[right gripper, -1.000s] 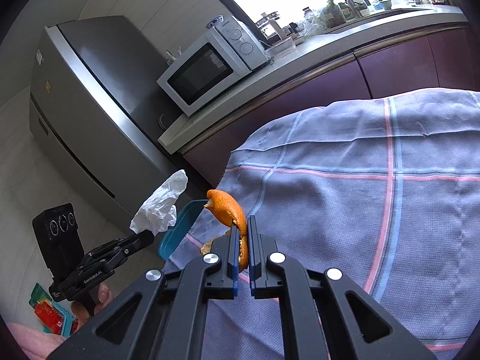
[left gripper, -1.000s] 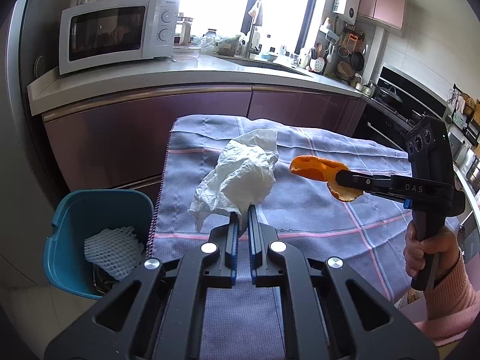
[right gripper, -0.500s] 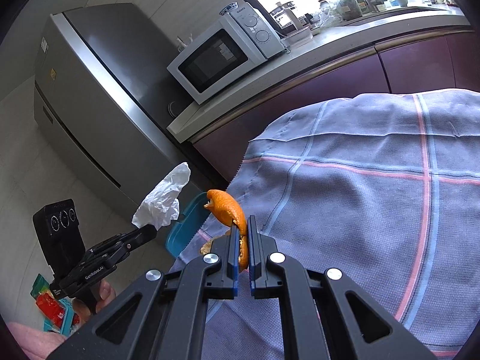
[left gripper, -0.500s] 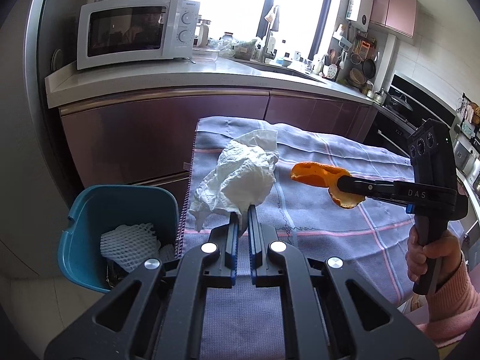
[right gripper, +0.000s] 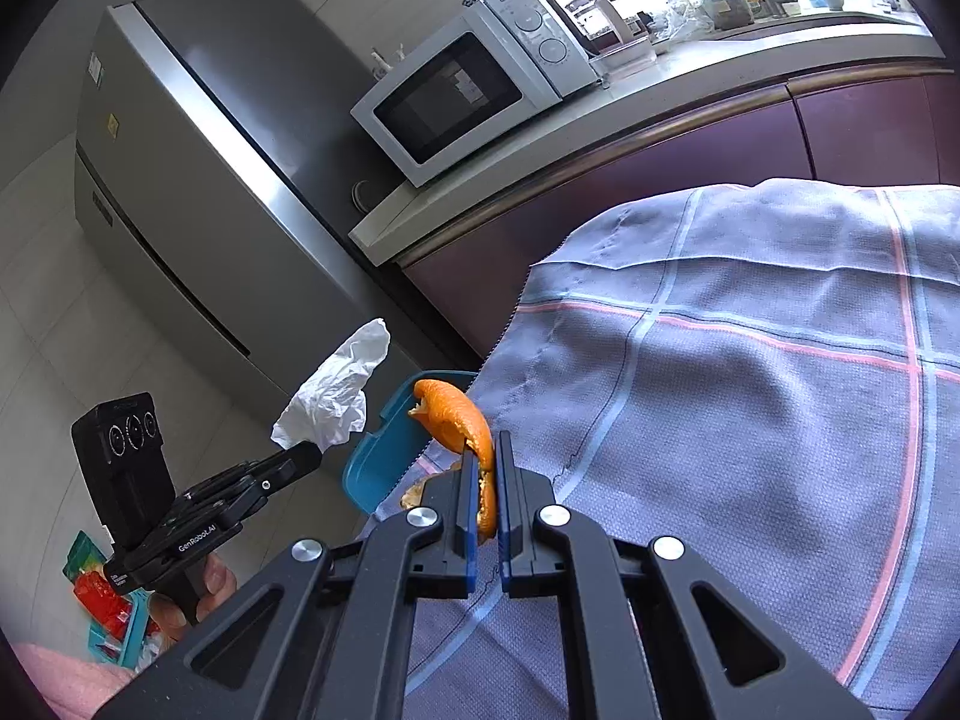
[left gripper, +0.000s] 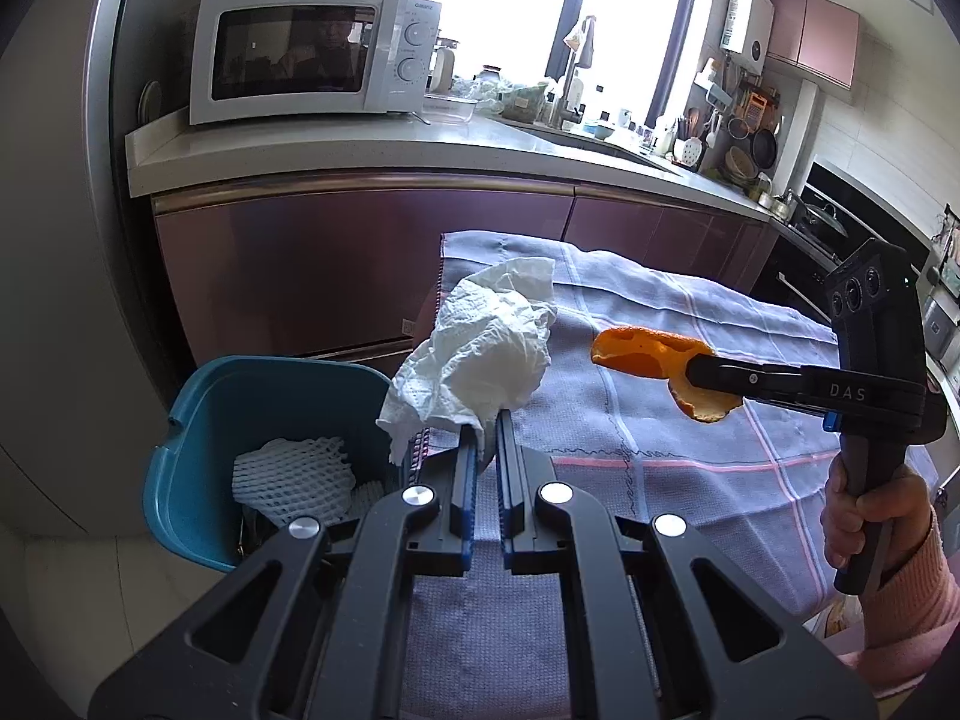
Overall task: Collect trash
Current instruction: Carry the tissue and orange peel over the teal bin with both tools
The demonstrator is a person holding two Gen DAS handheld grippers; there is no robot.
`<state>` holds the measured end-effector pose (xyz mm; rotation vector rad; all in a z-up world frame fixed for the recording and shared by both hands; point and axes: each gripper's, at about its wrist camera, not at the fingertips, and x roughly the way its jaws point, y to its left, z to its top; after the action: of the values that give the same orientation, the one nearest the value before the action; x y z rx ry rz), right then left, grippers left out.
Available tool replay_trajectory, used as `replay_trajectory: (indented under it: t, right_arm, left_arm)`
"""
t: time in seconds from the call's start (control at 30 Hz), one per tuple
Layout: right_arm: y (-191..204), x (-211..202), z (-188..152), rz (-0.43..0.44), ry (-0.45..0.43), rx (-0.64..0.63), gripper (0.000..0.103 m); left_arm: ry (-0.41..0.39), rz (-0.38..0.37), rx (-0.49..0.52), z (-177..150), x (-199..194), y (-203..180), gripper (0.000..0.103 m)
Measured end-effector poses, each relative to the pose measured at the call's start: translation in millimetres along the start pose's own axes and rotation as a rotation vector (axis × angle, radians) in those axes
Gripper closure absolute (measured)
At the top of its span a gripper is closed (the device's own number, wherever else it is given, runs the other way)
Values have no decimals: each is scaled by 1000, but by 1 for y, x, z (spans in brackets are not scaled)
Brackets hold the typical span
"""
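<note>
My left gripper (left gripper: 487, 420) is shut on a crumpled white paper tissue (left gripper: 480, 354), held above the table's left edge beside the teal trash bin (left gripper: 204, 420). White foam fruit netting (left gripper: 288, 477) lies in the bin. My right gripper (right gripper: 487, 441) is shut on an orange peel (right gripper: 456, 420) over the left part of the checked tablecloth (right gripper: 750, 390). In the right wrist view the left gripper (right gripper: 306, 455) holds the tissue (right gripper: 336, 396) near the bin's rim (right gripper: 390, 450). In the left wrist view the right gripper (left gripper: 696, 369) carries the peel (left gripper: 648, 351) to the tissue's right.
A kitchen counter with a white microwave (left gripper: 300, 57) runs behind the table, over purple cabinets (left gripper: 360, 258). A steel fridge (right gripper: 198, 180) stands at the left. Coloured packets (right gripper: 99, 600) lie on the floor by the hand. A stove and utensils (left gripper: 828, 222) are at the far right.
Both grippers have moved left toward the bin with their loads still held. The bin now shows larger and closer in the left wrist view.
</note>
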<state>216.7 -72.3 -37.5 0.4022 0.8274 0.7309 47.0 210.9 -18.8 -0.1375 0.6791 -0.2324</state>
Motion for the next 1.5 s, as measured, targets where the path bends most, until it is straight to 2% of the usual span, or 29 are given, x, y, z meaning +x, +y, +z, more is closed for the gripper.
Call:
replay_trajectory:
  t: [0.9,1.5]
  right_arm:
    - [33,40,9,25,63,-56,99]
    - [42,59,13,36,93,-68,99]
  left_arm:
    - [1,66,-70,-6,-6,40,97]
    - [6,87,-95,-10,-8,51,97]
